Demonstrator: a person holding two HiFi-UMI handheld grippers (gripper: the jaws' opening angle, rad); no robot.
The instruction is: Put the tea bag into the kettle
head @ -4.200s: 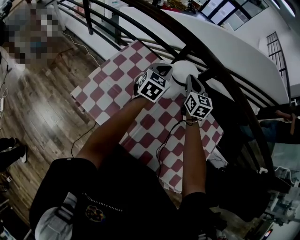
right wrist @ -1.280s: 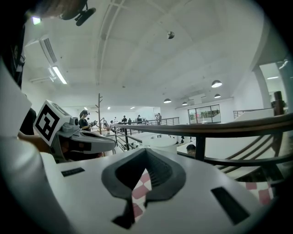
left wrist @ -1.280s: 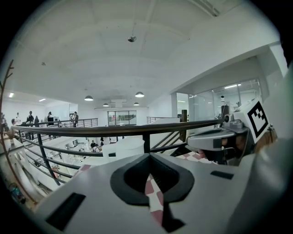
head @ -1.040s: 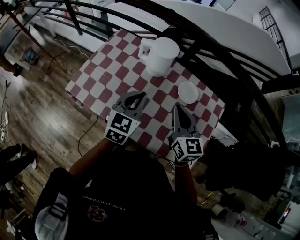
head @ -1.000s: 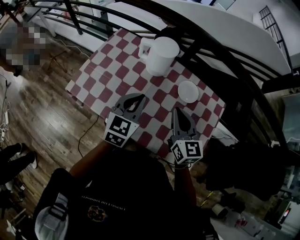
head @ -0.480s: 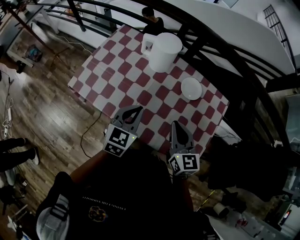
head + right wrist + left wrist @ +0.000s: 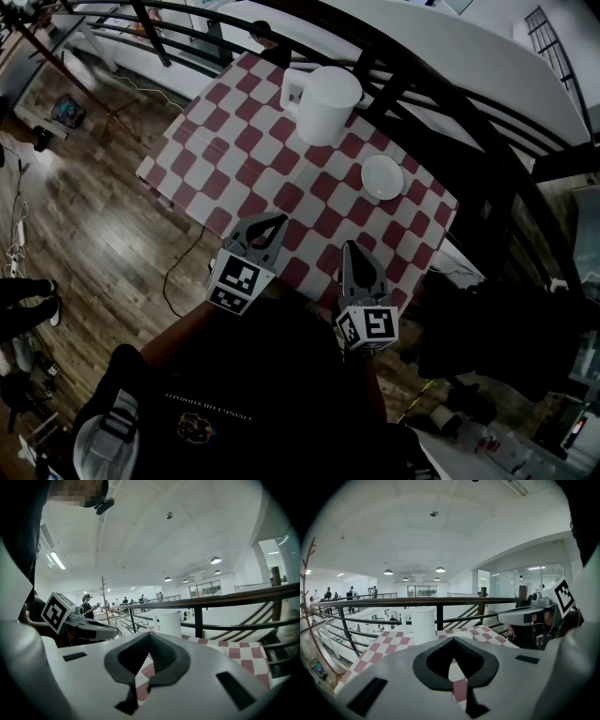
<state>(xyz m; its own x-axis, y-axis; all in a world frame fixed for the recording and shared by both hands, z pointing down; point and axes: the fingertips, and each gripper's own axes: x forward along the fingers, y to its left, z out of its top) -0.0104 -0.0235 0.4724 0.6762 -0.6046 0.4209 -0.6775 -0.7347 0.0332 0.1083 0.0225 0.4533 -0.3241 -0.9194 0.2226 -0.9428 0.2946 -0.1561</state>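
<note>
Left gripper [image 7: 270, 221] and right gripper [image 7: 349, 247] sit at the table's [image 7: 234, 159] near edge, fingers clenched, empty. No tea bag shows; it is likely already inside the kettle [image 7: 323, 103].

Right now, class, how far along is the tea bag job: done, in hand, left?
Done: cannot tell. No tea bag shows on the checkered table, and the white kettle's inside is hidden. In hand: nothing. The left hand-held gripper and right hand-held gripper are shut and empty at the table's near edge. Left: a white disc, perhaps the lid, lies apart from the kettle.
</note>
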